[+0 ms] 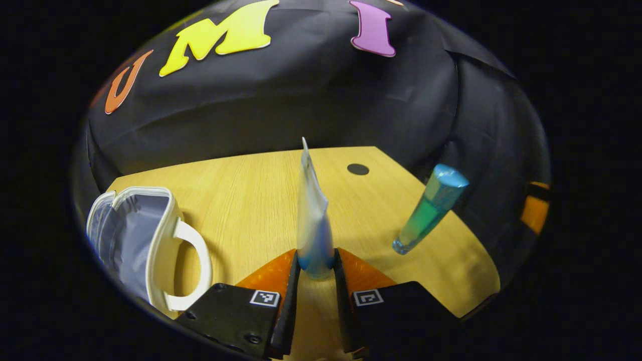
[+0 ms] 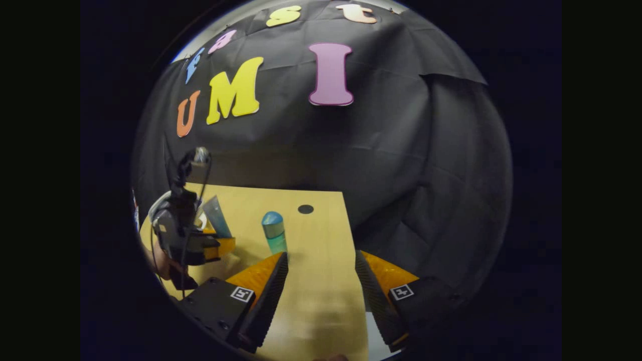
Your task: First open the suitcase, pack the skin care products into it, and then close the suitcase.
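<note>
My left gripper (image 1: 316,261) is shut on a white tube with a blue cap end (image 1: 312,215), which stands upright between its fingers above the wooden table (image 1: 241,200). The small white suitcase (image 1: 145,235) lies open at the left, its grey lining and white handle showing. A teal bottle with a blue cap (image 1: 430,209) stands to the right of the tube. In the right gripper view my right gripper (image 2: 321,263) hangs open over the table with nothing between its fingers. Farther left there are the teal bottle (image 2: 274,231), the left gripper (image 2: 188,235) and its tube (image 2: 217,216).
A dark round hole (image 1: 358,169) marks the table near its far edge. The booth's black cloth wall closes off the back and the right side. In the right gripper view, the table's right edge (image 2: 348,235) runs close beside my right gripper.
</note>
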The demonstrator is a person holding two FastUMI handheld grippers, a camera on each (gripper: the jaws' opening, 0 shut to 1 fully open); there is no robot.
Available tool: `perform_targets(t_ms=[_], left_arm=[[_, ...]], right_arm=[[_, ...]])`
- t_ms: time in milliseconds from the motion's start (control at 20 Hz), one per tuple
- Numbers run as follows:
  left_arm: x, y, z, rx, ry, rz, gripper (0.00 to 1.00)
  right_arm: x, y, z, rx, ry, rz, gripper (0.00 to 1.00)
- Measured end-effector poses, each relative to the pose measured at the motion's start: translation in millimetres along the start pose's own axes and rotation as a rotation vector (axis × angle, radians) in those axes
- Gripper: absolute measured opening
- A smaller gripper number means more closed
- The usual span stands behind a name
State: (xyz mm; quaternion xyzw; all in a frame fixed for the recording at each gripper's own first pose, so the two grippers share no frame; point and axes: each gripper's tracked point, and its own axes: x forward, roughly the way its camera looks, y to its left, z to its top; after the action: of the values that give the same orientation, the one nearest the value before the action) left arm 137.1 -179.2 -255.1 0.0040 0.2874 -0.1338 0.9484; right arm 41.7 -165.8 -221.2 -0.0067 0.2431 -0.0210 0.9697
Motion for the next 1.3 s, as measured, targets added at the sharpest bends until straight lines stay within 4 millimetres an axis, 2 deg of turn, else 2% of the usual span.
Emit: perform_targets(t_ms=[50, 150, 300, 500, 750, 800, 950, 1000, 1050, 1200, 1300], left_arm=[[-11.8, 0.9, 7.1, -0.005, -0.008, -0.007, 0.39], [-38.1, 6.4, 15.2, -0.006, -0.018, -0.005, 0.39], [-80.2, 26.3, 22.1, -0.018, -0.031, 0.03, 0.39], [-125.2, 69.7, 29.7, -0.025, -0.043, 0.121, 0.39], [-162.2, 113.6, 23.0, -0.038, -0.037, 0.193, 0.39], [-167.1, 121.8, 20.9, -0.047, -0.032, 0.205, 0.39], [-181.1, 146.7, 18.2, -0.044, -0.035, 0.221, 0.39], [-185.9, 157.3, 18.8, -0.039, -0.034, 0.231, 0.39], [-188.8, 167.5, 18.2, -0.035, -0.035, 0.239, 0.39], [-191.6, 197.8, 16.5, -0.01, -0.038, 0.254, 0.39], [-183.9, 217.5, 7.4, 0.011, -0.021, 0.249, 0.39]], right_arm=[[6.2, 7.0, -1.5, 0.002, 0.001, 0.012, 0.8], [21.4, 26.8, -5.1, 0.011, 0.001, 0.038, 0.8], [57.5, 54.1, -18.9, 0.027, 0.029, 0.074, 0.8], [101.3, 72.4, -37.4, 0.067, 0.082, 0.069, 0.8], [135.0, 79.8, -37.2, 0.081, 0.078, 0.042, 0.79], [139.3, 78.5, -41.4, 0.076, 0.084, 0.033, 0.8], [146.9, 81.6, -45.1, 0.068, 0.099, 0.022, 0.53], [146.9, 81.1, -46.1, 0.057, 0.103, 0.017, 0.5], [146.0, 80.7, -45.5, 0.049, 0.105, 0.017, 0.42], [141.0, 79.8, -45.1, 0.05, 0.128, 0.003, 0.39], [125.8, 85.6, -38.6, 0.07, 0.147, 0.012, 0.37]])
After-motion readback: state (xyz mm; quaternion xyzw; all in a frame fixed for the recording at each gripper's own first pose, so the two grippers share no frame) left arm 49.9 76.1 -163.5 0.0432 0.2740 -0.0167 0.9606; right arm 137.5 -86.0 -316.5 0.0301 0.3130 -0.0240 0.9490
